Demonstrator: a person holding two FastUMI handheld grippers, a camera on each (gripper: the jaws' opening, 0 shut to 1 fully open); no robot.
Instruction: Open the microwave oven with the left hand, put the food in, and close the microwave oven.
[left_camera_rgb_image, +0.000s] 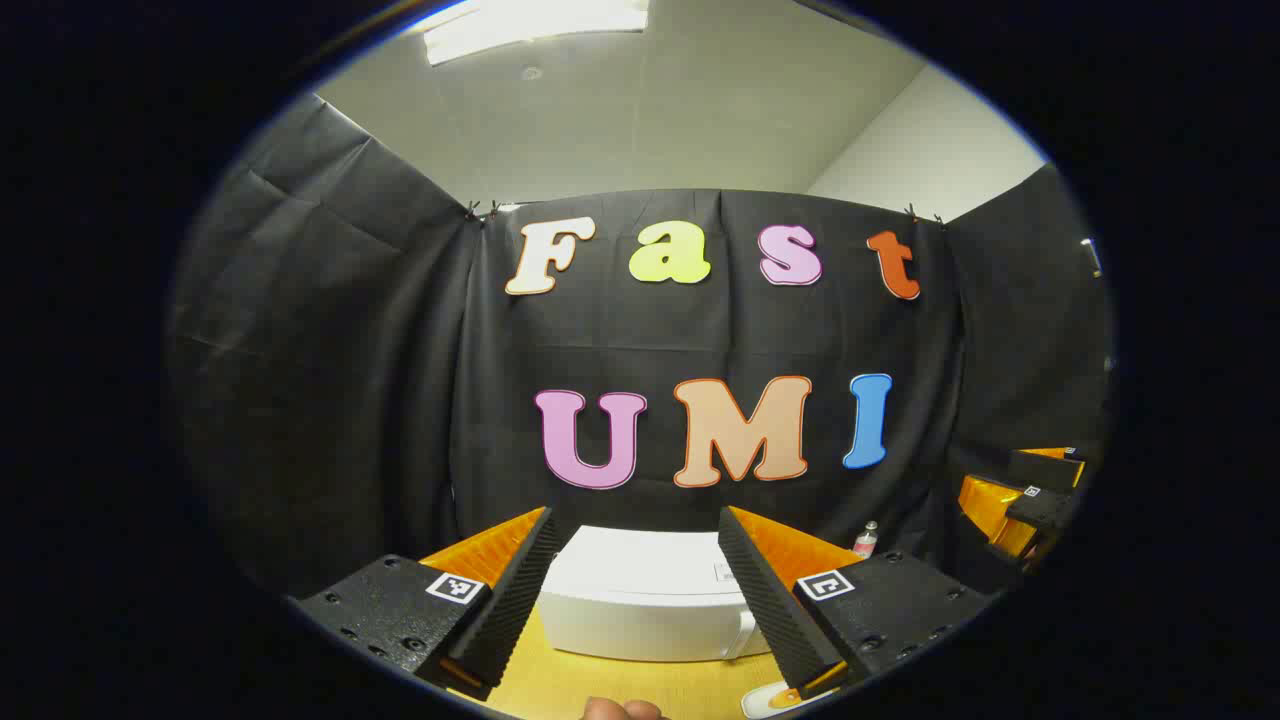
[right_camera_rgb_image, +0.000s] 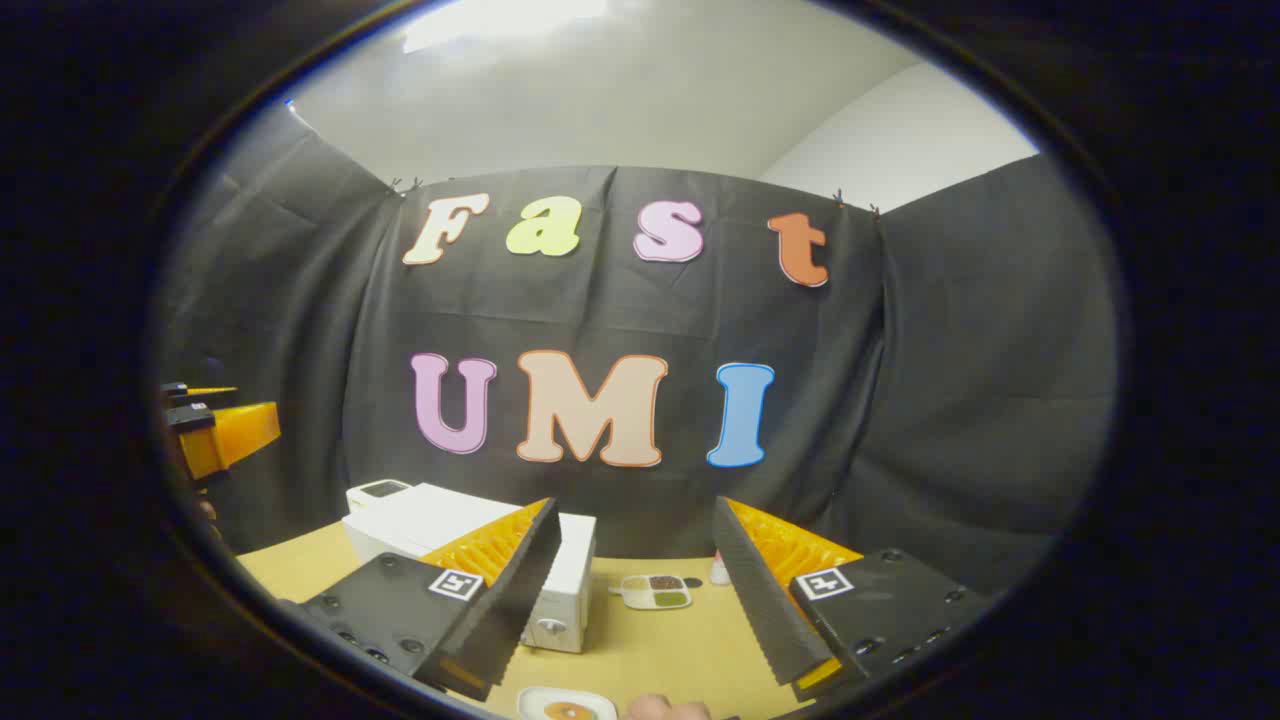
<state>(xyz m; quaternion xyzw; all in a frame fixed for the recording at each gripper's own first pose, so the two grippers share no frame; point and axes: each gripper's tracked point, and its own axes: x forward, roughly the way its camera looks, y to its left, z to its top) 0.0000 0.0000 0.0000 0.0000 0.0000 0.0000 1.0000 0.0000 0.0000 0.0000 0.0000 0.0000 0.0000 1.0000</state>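
Evidently nothing was done yet: the microwave stood shut at table left, door untouched. Left gripper hung above it, fingers apart, empty. Further right a divided tray held dark, tan and green portions. Nearest, a plate carried a brown round item, probably the food. Right gripper was spread, empty.
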